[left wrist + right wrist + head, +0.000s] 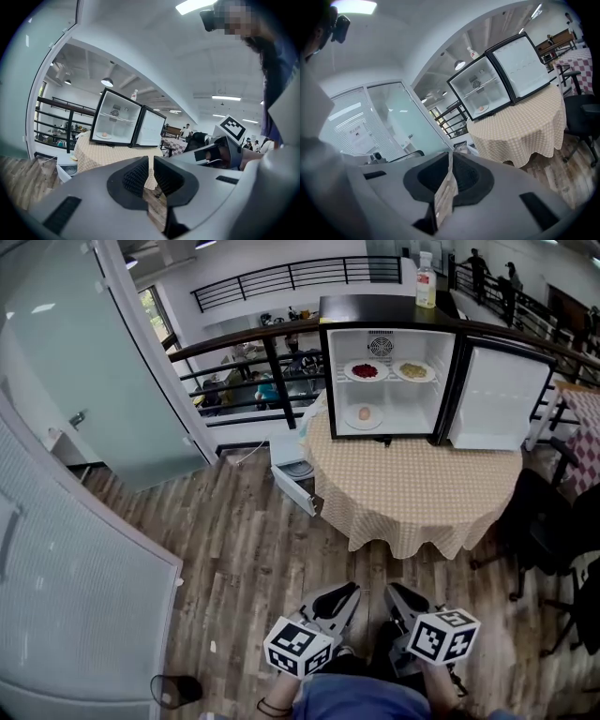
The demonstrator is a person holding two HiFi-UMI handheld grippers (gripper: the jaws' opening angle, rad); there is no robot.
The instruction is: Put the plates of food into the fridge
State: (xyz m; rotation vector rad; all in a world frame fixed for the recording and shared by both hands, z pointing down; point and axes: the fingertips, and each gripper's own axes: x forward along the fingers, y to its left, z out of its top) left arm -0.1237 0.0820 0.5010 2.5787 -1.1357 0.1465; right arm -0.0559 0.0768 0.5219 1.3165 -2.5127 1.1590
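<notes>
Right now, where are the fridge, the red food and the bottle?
fridge (409,409), head view, bare back wall.
red food (365,370), head view, middle of pile.
bottle (426,287), head view, its label.

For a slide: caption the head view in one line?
Open mini fridge on the checked table, three plates of food inside; left gripper and right gripper held low.

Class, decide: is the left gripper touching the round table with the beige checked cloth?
Apart. The head view shows wooden floor between the left gripper and the round table with the beige checked cloth.
</notes>
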